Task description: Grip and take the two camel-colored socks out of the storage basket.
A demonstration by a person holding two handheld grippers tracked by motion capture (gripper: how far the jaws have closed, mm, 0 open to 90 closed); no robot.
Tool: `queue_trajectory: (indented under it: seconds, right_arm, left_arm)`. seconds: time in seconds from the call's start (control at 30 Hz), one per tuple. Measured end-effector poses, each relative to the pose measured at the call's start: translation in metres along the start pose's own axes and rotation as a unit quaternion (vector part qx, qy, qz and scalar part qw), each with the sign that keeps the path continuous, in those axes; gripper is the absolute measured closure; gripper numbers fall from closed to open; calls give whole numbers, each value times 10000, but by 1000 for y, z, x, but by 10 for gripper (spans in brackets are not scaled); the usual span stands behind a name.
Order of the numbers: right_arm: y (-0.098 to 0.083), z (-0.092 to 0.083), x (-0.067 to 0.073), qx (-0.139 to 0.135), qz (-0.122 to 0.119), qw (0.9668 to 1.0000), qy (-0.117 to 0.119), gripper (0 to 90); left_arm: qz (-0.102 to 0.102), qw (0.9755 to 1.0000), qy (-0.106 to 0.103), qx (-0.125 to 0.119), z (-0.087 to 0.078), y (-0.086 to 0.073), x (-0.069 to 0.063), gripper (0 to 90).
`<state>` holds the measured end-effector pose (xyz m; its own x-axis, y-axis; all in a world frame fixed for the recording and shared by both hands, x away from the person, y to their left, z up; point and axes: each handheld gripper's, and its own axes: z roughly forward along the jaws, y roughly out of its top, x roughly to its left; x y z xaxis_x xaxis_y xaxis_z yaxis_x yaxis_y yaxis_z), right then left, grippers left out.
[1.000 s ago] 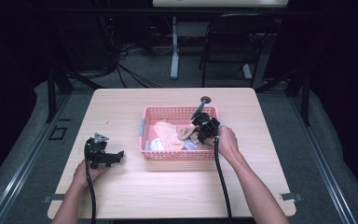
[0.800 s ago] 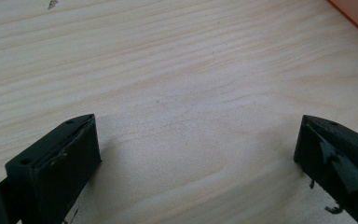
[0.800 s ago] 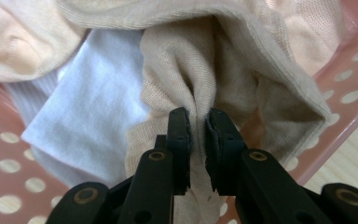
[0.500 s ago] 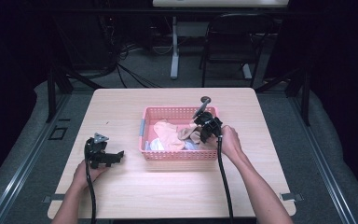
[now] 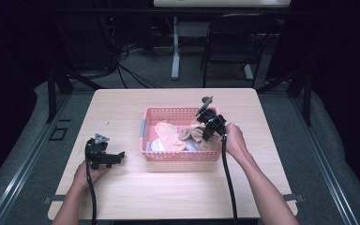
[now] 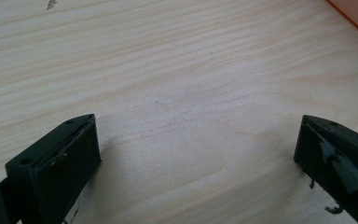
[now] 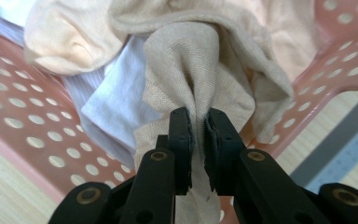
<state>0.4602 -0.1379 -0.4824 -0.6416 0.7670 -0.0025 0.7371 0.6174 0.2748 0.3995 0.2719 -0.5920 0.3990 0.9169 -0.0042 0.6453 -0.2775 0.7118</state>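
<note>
L gripper (image 5: 107,158) is resting on the table (image 5: 122,117) w/ jaws spread wide, nothing btwn them. R gripper (image 7: 198,122) is clenching a beige sock (image 7: 191,70) above the pink basket (image 5: 178,155), over its right half, amid other cloth. For a clean pull, I'd judge it's worth lifting straight up & slow so the peach cloth (image 7: 60,42) & white cloth (image 7: 116,100) aren't dragging along. Sock is hanging bunched, long axis running roughly vertical, loose end trailing down into the pile.
</note>
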Motion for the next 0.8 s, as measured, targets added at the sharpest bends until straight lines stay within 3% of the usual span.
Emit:
queue_trajectory:
  seconds: [0.23,0.37,0.8]
  right_arm:
    - [3,-14,0,-71,-67,9999,-36,814]
    - [5,-22,2,-250,-37,9997,-15,814]
    - [13,-49,6,-314,-226,9992,-73,814]
  left_arm:
    - [0,10000,1,-1,0,0,0,0]
    - [1,10000,1,1,0,0,0,0]
    - [0,10000,0,0,0,0,0,0]
